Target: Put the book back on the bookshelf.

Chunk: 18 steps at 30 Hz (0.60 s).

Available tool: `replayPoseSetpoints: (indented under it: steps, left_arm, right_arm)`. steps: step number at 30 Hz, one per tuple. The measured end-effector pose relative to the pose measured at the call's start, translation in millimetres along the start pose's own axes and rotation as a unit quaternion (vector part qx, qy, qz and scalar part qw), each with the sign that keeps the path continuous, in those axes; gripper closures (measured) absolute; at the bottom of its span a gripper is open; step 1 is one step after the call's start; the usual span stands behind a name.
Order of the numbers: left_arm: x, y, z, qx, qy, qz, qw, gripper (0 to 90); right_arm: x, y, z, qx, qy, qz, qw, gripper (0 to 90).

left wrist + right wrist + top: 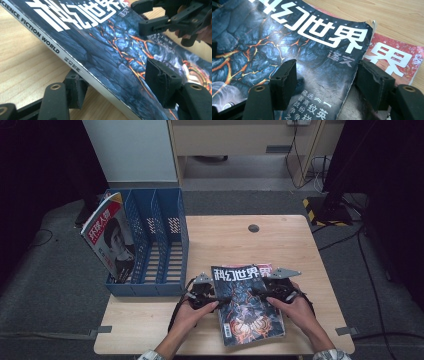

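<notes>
Dark-covered magazine [247,305] lies at the near middle of the wooden table [295,245], on top of a red-covered magazine [397,58] whose corner juts out beyond its far right edge. Left gripper [117,82] straddles the spine edge, one jaw under it, the other over the cover; whether the pads press I cannot tell. Right gripper [327,80] straddles the opposite edge the same way, grip likewise unclear. Blue file rack [160,245] stands at the table's left edge, a third magazine [107,237] leaning in its leftmost slot.
</notes>
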<state>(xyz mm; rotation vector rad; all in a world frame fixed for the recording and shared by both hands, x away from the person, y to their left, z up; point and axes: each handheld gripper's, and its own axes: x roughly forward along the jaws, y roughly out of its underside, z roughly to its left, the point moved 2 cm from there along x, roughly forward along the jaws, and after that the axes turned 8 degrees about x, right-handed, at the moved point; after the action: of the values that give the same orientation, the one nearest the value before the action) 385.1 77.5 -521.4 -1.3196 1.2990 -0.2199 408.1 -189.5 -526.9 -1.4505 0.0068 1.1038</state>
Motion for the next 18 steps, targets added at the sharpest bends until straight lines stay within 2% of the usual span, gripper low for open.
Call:
replayPoseSetpoints:
  steps: [5,11,13,15,18]
  left_arm:
    - [-7.4,-10.2,9.4,-0.019,-0.014,-0.007,0.9997,35.2]
    - [-9.8,-19.0,18.5,-0.023,-0.025,0.014,0.9993,37.6]
    - [-10.3,-23.8,19.8,-0.016,-0.020,0.024,0.9994,37.3]
    - [-10.9,-30.0,18.2,0.004,-0.020,0.038,0.9991,36.8]
    - [-12.4,-38.3,16.7,0.008,-0.024,0.044,0.9987,36.3]
  right_arm:
    - [-0.6,0.1,1.3,-0.009,-0.002,0.001,1.0000,36.6]
    - [-0.4,-0.6,2.6,-0.009,0.004,0.004,0.9999,36.4]
    - [-0.6,-0.9,3.5,-0.014,0.007,0.005,0.9999,36.6]
    - [-0.9,-1.0,3.7,-0.014,0.008,0.007,0.9998,36.6]
    - [-0.8,-0.7,2.8,-0.010,0.007,0.006,0.9999,36.5]
